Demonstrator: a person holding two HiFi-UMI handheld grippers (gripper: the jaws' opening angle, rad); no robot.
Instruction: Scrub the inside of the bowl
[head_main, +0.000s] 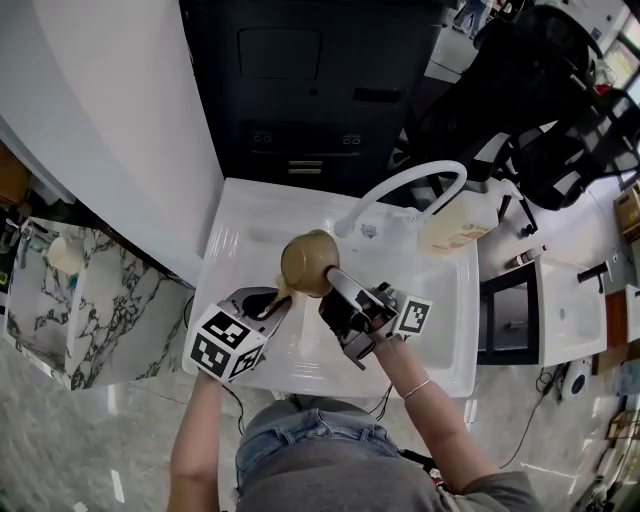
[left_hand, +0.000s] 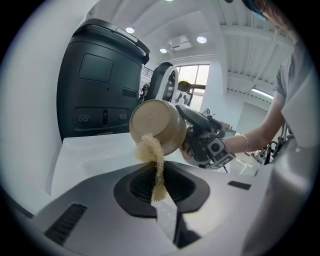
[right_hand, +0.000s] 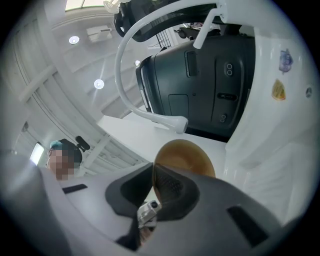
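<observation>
Bowl of tan plastic (head_main: 307, 262), rim pinched in right tongs (head_main: 335, 281). Beige fibrous scrubber (left_hand: 149, 151), clamped in left tongs (left_hand: 159, 194), touching its edge.

The right gripper (right_hand: 152, 176) hides the lower part of the bowl (right_hand: 189, 154).

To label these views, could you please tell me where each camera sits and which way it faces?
Head view: on the person's head, looking steeply down at the sink; both forearms, left gripper and right gripper show.
Left gripper view: rides the left gripper, looking along its jaws, shut on a scrubber, toward the bowl; the right arm shows.
Right gripper view: rides the right gripper, looking along jaws clamped on the bowl's rim, up at the faucet; no arm shows.
Shared: all three show the bowl.
</observation>
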